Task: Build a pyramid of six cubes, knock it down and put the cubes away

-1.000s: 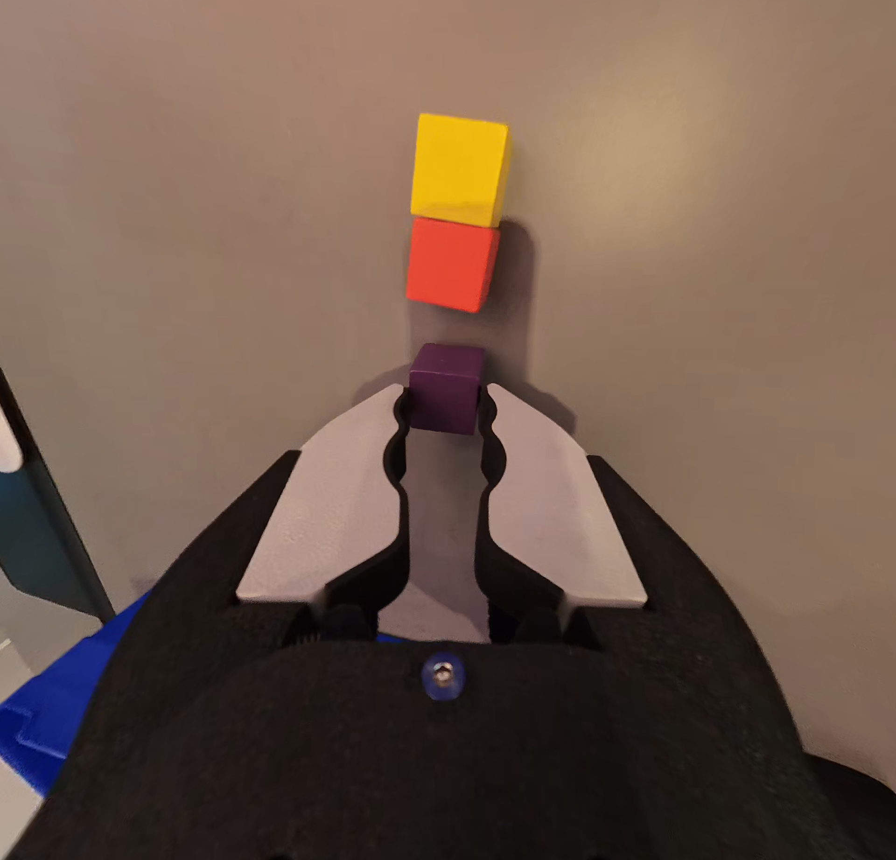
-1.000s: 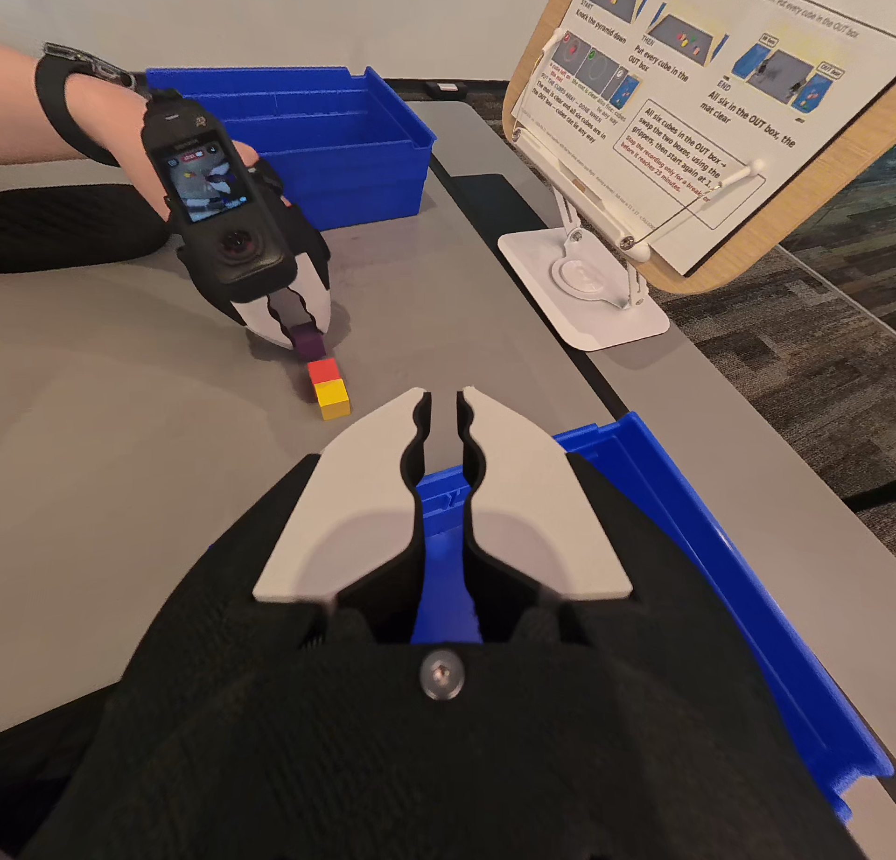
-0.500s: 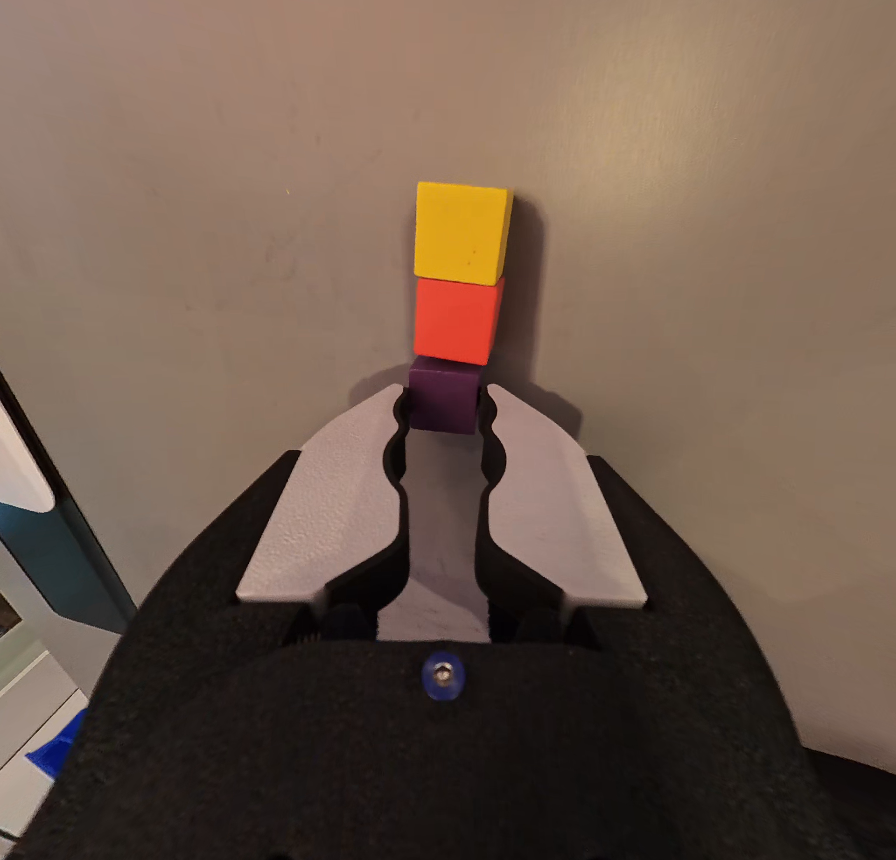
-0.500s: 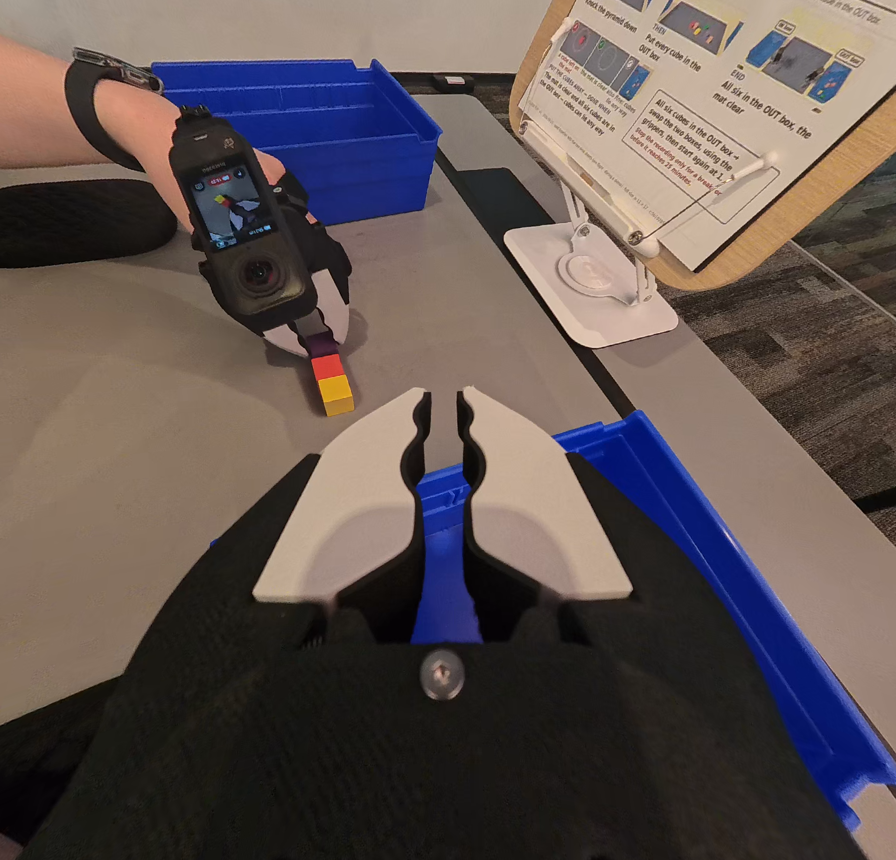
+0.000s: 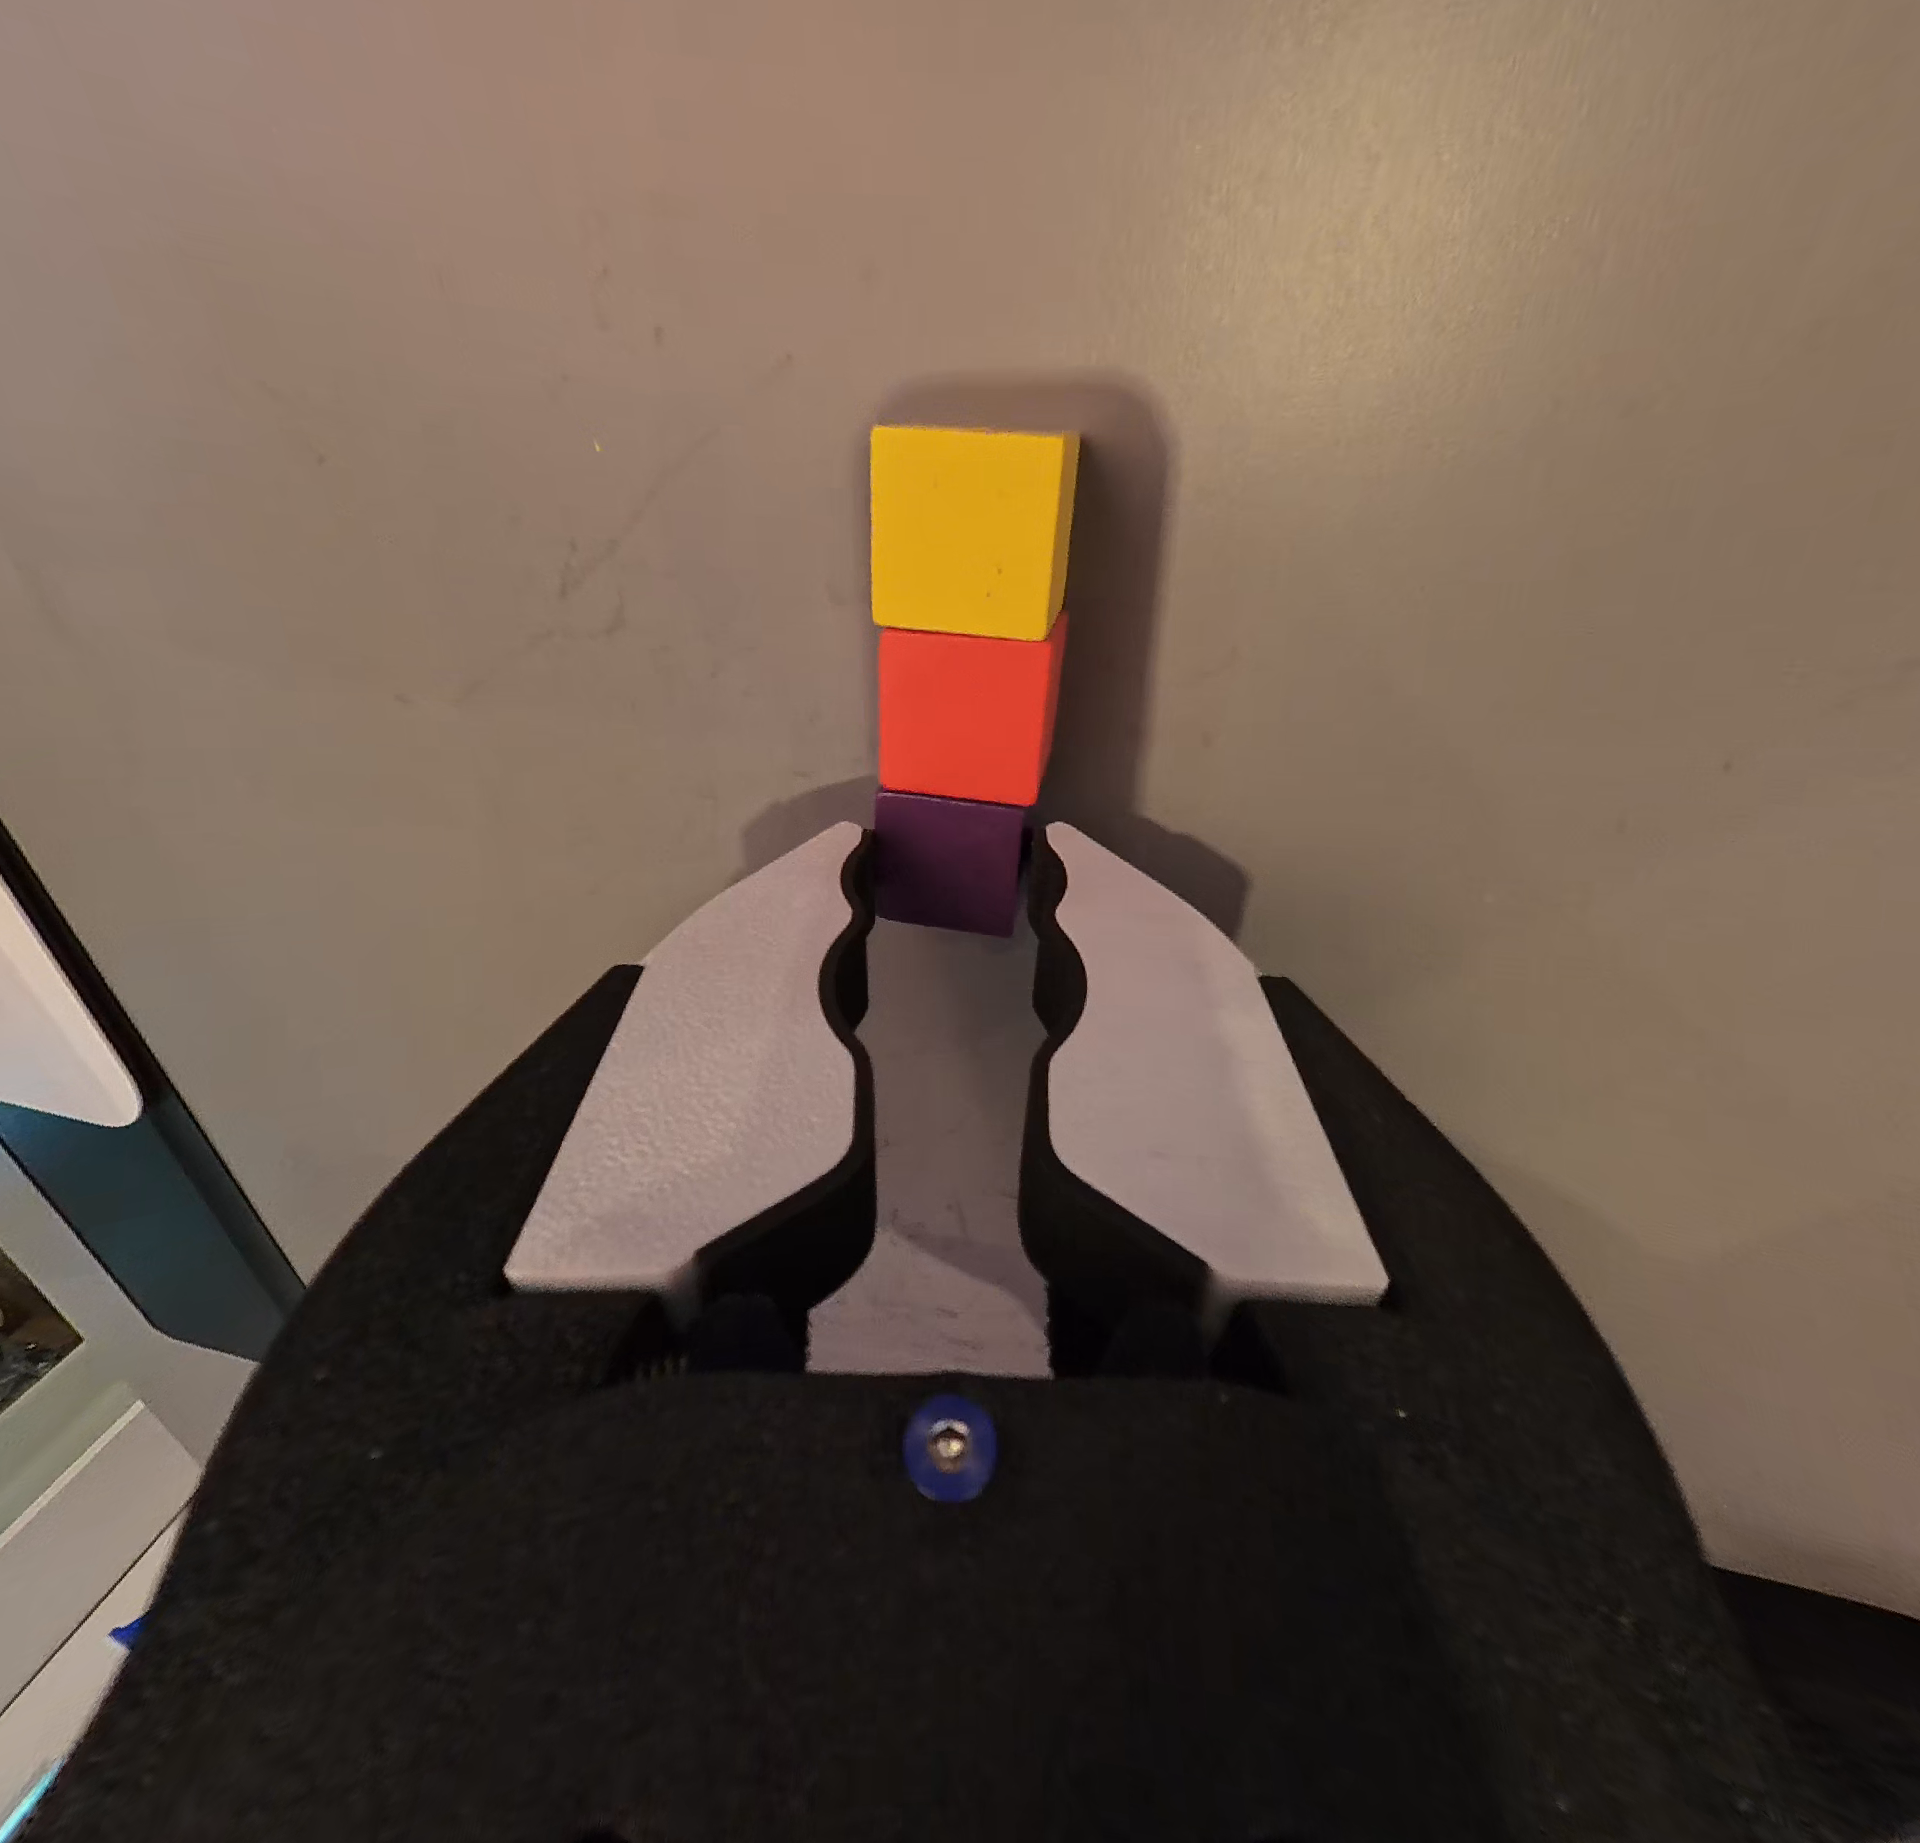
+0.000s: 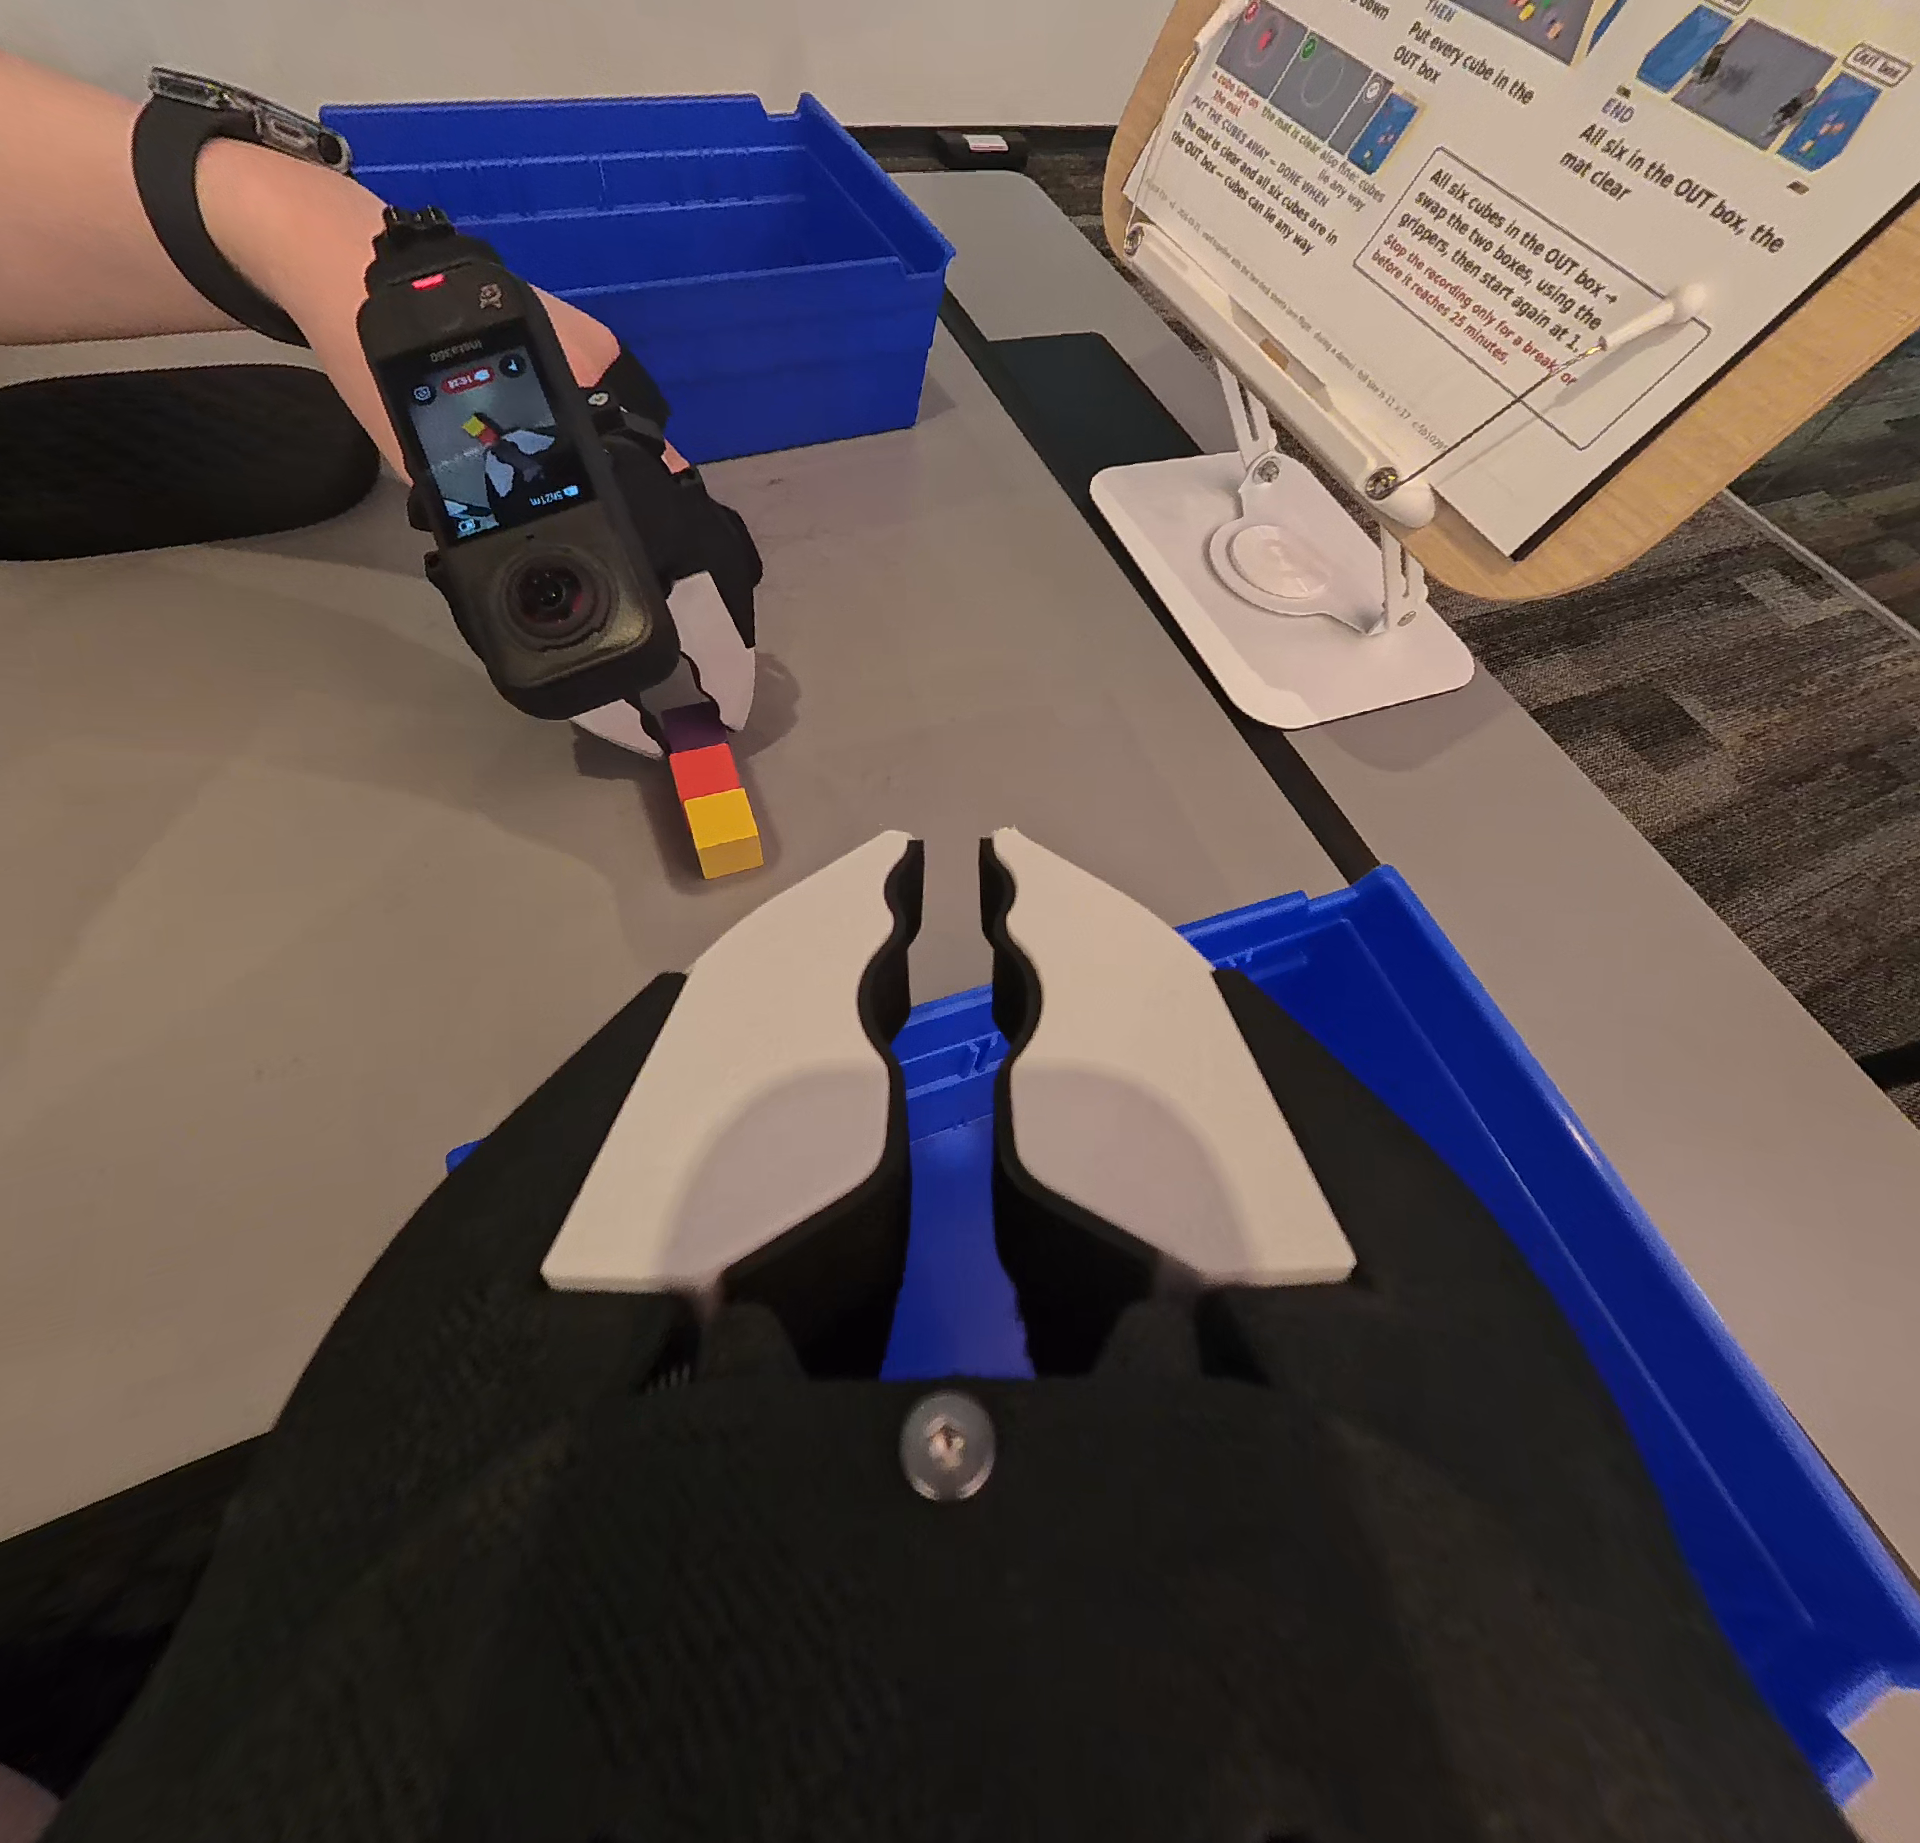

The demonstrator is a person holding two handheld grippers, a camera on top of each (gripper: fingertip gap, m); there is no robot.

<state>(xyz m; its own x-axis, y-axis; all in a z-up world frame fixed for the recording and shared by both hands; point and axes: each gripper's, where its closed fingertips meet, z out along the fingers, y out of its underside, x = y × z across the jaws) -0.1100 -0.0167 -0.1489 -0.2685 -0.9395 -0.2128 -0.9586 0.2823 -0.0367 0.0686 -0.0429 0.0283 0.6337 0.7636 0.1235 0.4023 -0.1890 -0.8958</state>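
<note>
The left gripper has its jaws pinching the purple cube at their tips; the cube sits on or just above the grey tabletop, which I cannot tell; it touches the red cube, which touches the yellow cube, the three in one straight row; the right gripper hangs over the near blue bin, jaws narrowly apart and pinching nothing; a second blue bin stands at the far side; an instruction board on a white stand rises to the right.
</note>
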